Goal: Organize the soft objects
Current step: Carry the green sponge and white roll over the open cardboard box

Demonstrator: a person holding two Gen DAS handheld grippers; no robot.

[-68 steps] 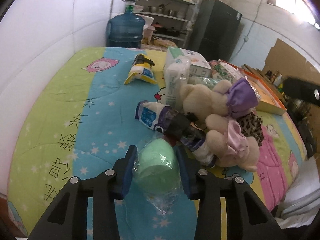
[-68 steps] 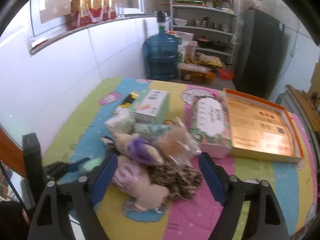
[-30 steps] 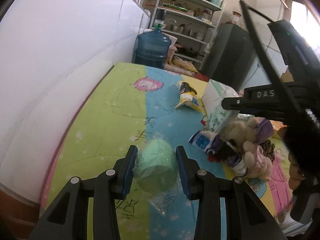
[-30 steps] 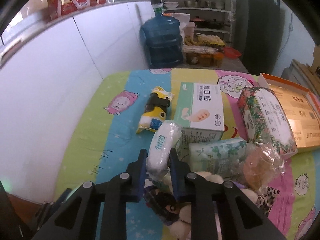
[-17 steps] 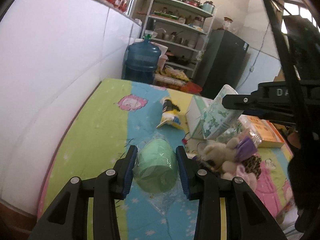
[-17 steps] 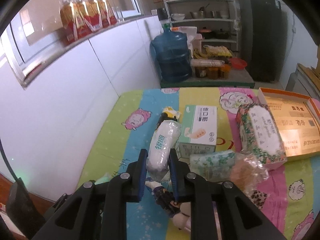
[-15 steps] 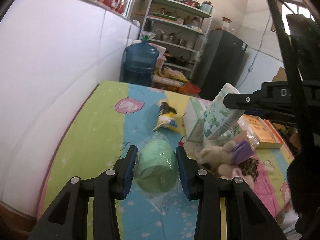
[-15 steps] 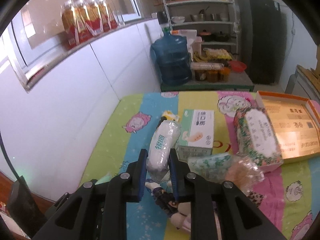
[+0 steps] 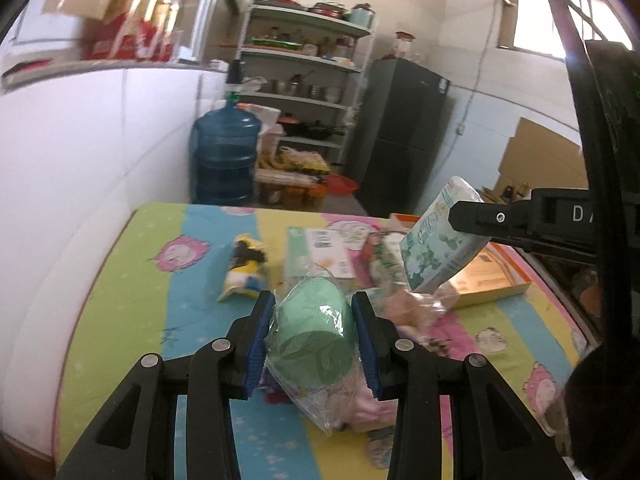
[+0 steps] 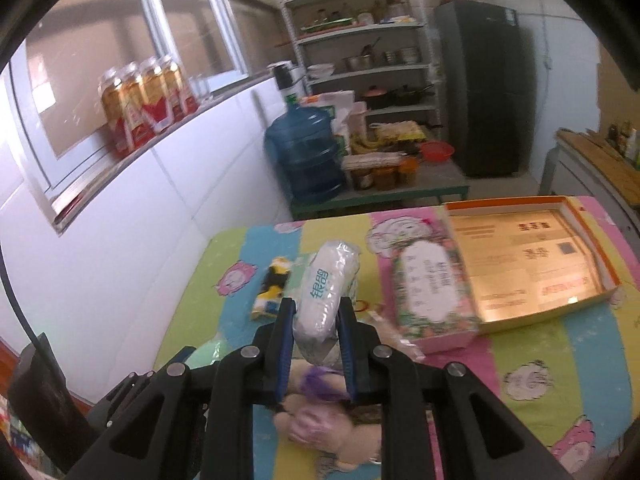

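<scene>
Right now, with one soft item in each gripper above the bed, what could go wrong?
The left gripper clamps the bagged green roll; its loose plastic tail hangs below and might snag the plush toys. The right gripper pinches only the lower end of the white tissue pack, so it could tip out.

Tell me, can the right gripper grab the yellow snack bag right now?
Probably not yet. The right gripper already has its jaws shut on a white tissue pack, so nothing else fits. The yellow snack bag itself lies uncovered on the quilt.
</scene>
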